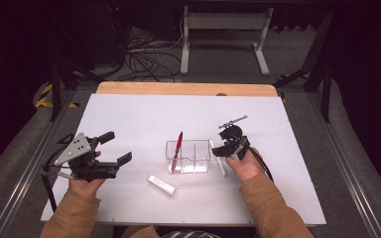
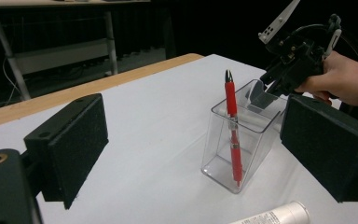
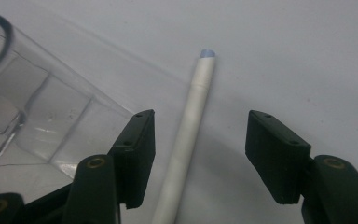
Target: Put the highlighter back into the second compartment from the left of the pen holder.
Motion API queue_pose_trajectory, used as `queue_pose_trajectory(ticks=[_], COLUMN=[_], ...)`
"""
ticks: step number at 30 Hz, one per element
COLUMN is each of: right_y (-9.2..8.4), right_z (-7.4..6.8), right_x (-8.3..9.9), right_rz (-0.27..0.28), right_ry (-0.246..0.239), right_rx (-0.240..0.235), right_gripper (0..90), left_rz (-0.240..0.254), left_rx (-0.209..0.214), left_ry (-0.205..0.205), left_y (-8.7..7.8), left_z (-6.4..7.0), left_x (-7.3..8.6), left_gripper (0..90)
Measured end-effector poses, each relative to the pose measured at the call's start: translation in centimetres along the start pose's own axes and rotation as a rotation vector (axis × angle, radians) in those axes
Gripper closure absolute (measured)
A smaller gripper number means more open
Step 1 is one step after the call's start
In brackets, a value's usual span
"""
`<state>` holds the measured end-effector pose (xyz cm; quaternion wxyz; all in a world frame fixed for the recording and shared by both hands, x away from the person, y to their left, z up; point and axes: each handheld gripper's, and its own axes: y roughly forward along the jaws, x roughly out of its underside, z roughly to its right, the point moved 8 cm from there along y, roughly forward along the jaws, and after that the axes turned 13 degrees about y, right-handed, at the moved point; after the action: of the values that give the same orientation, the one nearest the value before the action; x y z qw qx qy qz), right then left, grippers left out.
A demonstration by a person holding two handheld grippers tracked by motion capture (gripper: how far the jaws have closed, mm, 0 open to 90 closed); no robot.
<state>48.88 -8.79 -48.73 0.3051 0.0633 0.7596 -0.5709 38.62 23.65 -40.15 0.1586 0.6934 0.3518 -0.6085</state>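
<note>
Right gripper view shows the right gripper (image 3: 200, 154) with its fingers parted astride the white pen (image 3: 186, 144), not yet touching it; the pen lies on the white surface (image 1: 144, 114) just beside the clear holder (image 1: 188, 156) with 1 red pen (image 1: 177, 148). Left gripper (image 1: 110, 148) hovers with fingers released.

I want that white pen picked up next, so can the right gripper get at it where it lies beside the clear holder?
Probably yes: the right gripper straddles the white pen, jaws open, nothing between; the clear holder sits close beside one jaw.
</note>
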Motion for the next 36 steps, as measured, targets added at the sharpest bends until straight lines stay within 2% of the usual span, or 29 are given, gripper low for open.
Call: queue_pose_trajectory(ticks=[6,11,16,25,30,36], right_y=[0.7,1.1,1.4,1.9,2.3,2.3], right_z=[0.0,-0.2,-0.3,-0.8,-0.8,-1.1], right_x=[0.3,0.5,0.6,1.0,1.1,1.2], right_rz=[-0.022,-0.035,-0.042,-0.055,-0.056,-0.057], right_ry=[0.010,-0.005,-0.016,-0.007,-0.012,-0.012], right_rx=[0.024,0.035,0.057,0.066,0.118,0.120], right_gripper=[50.7,55.6,58.2,62.6,66.8,74.7], left_rz=[0.002,0.001,-0.001,-0.006,-0.004,-0.005], left_rx=[-0.001,0.000,-0.001,-0.003,-0.001,-0.004], left_ry=[-0.002,-0.001,0.004,0.000,-0.002,-0.002], left_y=[0.1,0.1,0.1,0.1,0.1,0.1], left_z=[0.0,0.0,0.0,0.0,0.0,0.0], left_x=[0.0,0.0,0.0,0.1,0.1,0.1], left_gripper=[8.3,8.3,8.3,8.3,8.2,8.1])
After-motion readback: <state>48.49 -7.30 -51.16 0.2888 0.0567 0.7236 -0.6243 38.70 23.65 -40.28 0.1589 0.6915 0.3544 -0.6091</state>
